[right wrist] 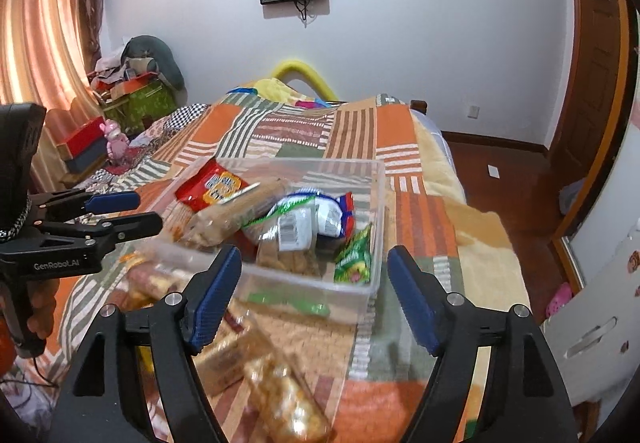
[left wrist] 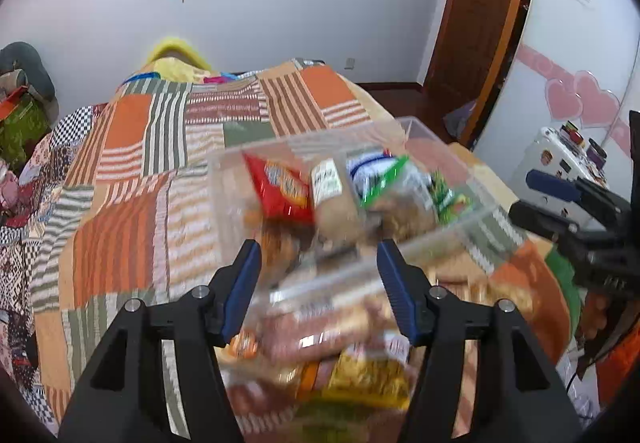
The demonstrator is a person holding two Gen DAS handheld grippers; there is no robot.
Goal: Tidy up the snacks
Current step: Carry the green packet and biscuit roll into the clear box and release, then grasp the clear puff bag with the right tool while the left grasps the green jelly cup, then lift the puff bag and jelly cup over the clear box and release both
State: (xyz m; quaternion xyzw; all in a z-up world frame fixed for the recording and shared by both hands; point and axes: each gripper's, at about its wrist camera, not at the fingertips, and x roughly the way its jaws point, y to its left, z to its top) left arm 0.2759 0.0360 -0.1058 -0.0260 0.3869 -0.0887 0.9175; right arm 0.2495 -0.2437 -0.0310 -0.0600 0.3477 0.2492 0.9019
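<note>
With both tools gaping wide and empty, my left tool (left wrist: pixel 318 291) hovers directly over the loose snack packets (left wrist: pixel 320 331) on the bed (left wrist: pixel 132 171), long axes running left-right, the clear bin (right wrist: pixel 370 203) just beyond; my right tool (right wrist: pixel 314 297) stands farther right.

A clear plastic bin (right wrist: pixel 360 179) holds mixed snack packets (right wrist: pixel 304 219); more packets (right wrist: pixel 280 391) lie just beside it.
</note>
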